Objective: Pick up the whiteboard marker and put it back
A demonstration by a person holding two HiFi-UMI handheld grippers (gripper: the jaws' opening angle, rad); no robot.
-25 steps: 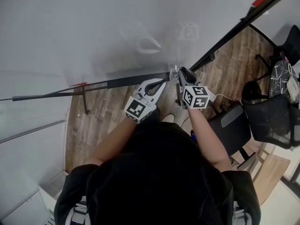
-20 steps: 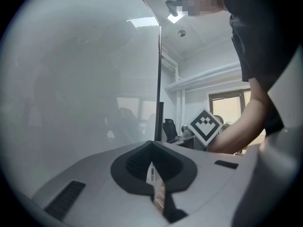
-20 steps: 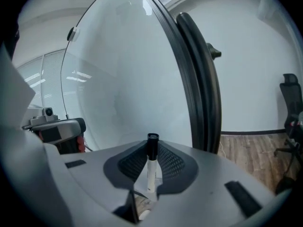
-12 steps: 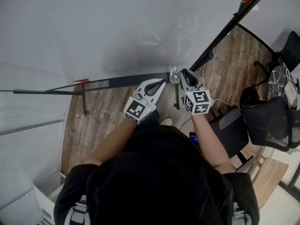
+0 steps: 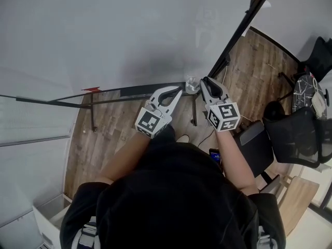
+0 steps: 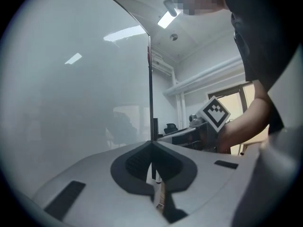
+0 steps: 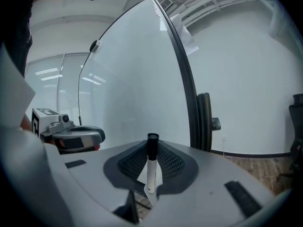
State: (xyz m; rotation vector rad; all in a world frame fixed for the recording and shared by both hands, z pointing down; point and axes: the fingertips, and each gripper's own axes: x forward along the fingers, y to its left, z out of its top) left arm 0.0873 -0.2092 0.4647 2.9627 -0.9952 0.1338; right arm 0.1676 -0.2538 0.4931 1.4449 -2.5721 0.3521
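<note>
- Holding the whiteboard marker point(image 7: 151, 171) is the right gripper point(image 7: 151, 150), jaws clamped on the white barrel. The marker stands upright across them, black cap on top.
- We reckon the coming move turns on the ledge point(image 5: 140, 91) under the whiteboard point(image 5: 129, 35). It runs off to the left of the right gripper's tips and seemingly below them, so the upright marker would need laying along that line (a roll of the wrist, we'd say).
- The left gripper point(image 5: 178, 91) hangs just beside the right, jaws together on nothing. It's over the ledge, but the marker is in the right.
- We can read no writing: the barrel shows no legible label, and each cube point(image 5: 224, 116) carries only square patterns.
</note>
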